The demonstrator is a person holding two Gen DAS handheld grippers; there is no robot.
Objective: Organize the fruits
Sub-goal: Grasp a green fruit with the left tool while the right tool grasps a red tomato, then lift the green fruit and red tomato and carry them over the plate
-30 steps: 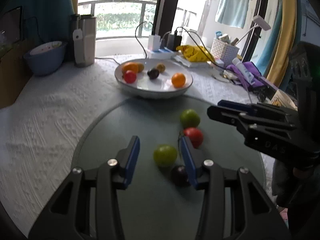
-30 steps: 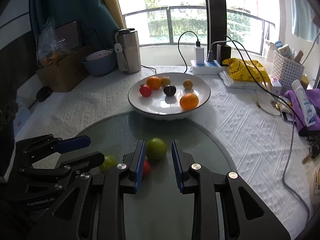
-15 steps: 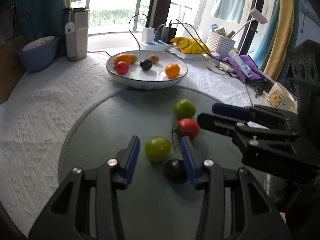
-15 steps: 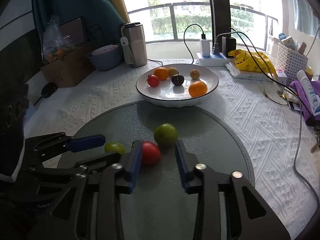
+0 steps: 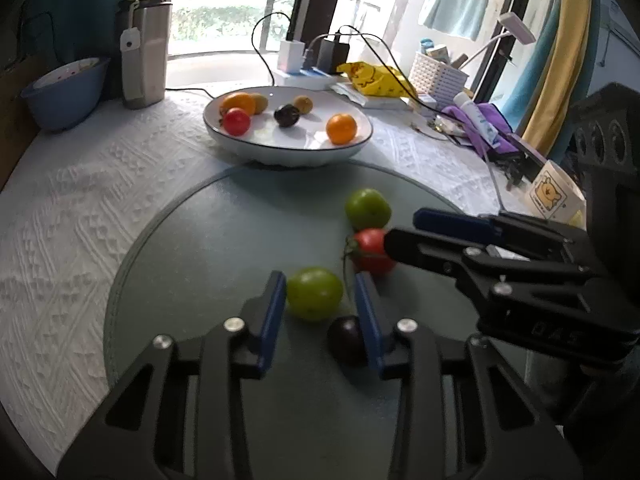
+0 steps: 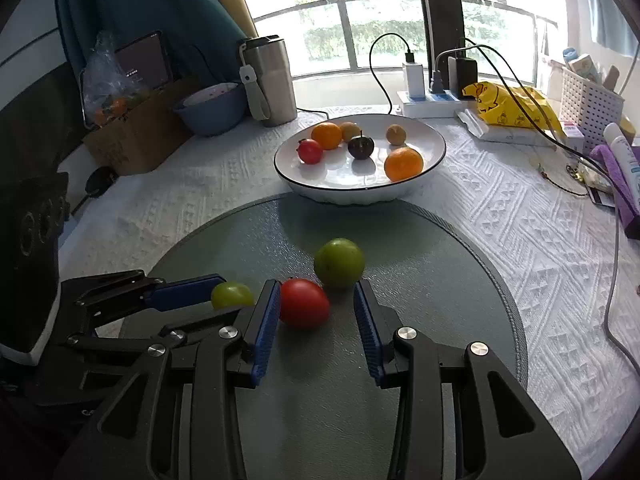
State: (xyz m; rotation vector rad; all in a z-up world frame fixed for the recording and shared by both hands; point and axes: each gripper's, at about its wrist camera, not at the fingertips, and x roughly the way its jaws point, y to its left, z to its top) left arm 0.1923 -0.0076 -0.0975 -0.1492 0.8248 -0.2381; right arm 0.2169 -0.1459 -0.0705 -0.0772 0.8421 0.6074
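On the round grey glass mat (image 5: 200, 248) lie a green fruit (image 5: 315, 293), a red tomato (image 5: 370, 250), a second green fruit (image 5: 367, 209) and a dark plum (image 5: 347, 340). My left gripper (image 5: 320, 300) is open with the near green fruit between its fingertips. My right gripper (image 6: 316, 304) is open; the red tomato (image 6: 303, 303) sits between its fingers, against the left pad. The larger green fruit (image 6: 339, 263) lies just ahead. A white bowl (image 6: 432, 156) behind the mat holds oranges, a tomato, a plum and small brown fruits.
A steel tumbler (image 6: 269, 80) and a blue bowl (image 6: 210, 110) stand at the back left beside a cardboard box (image 6: 132, 140). A power strip with cables (image 6: 432, 96), a yellow bag (image 6: 508, 104), a white basket (image 6: 588, 108) and purple cloth (image 6: 616, 176) crowd the right.
Both grippers have drawn back toward the near side of the mat. The right gripper left the larger green fruit and now brackets the red tomato; the left one brackets the near green fruit.
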